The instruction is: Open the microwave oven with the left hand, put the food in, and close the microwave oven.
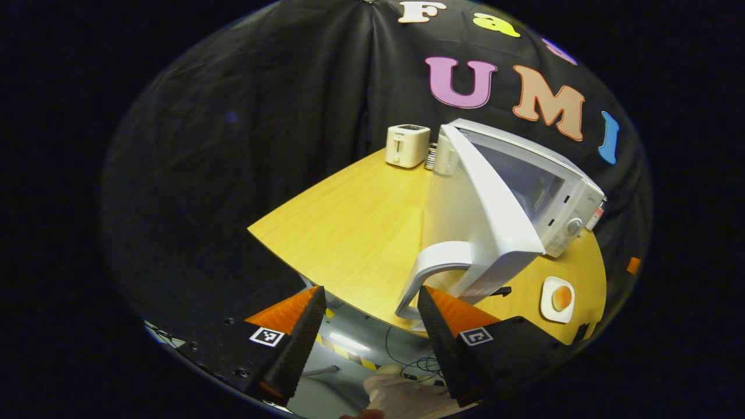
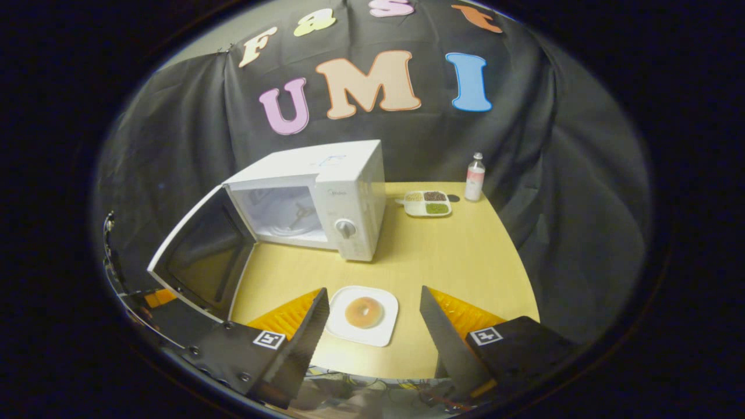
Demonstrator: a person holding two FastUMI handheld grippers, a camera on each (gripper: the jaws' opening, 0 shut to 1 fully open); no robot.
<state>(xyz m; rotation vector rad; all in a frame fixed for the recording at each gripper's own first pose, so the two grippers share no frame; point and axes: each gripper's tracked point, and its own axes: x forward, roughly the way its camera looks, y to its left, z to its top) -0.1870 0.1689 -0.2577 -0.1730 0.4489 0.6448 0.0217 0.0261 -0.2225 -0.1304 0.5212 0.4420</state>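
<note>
A: Left gripper, how does it stand?
B: Fingers spread wide apart, nothing pressed between them, tips level with each other. A hand shows just below, between the two fingers.
A: And the right gripper?
B: Same story: jaws wide apart, gripping nothing, both fingers reaching forward and slightly downward, tips at even height.
</note>
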